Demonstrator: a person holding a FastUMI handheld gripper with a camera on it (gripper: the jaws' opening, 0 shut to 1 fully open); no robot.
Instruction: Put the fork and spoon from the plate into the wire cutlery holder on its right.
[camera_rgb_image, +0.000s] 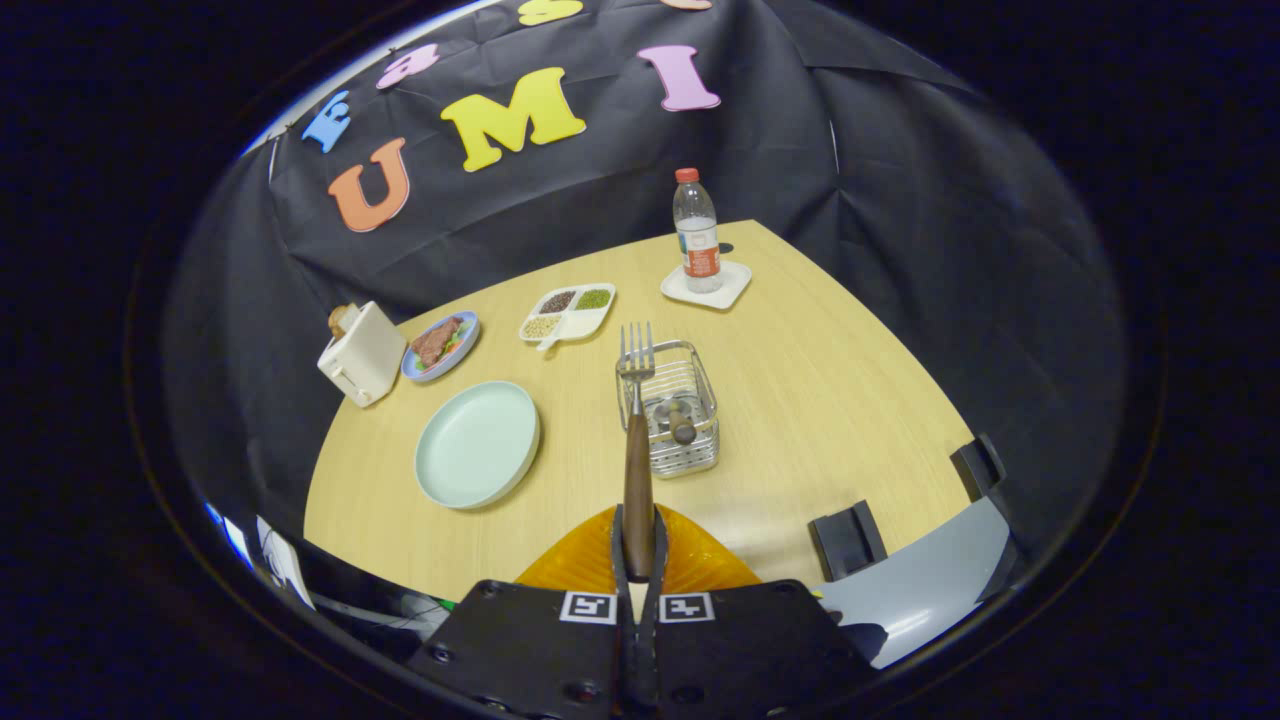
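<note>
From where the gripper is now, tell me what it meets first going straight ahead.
Probably the wire holder. The gripper is shut on the fork, whose tines overlap the holder's near rim; depth is unclear.

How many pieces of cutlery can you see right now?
2. The fork is clamped by its handle in the claw, prongs over the wire holder; the spoon's handle pokes from that holder.
</note>
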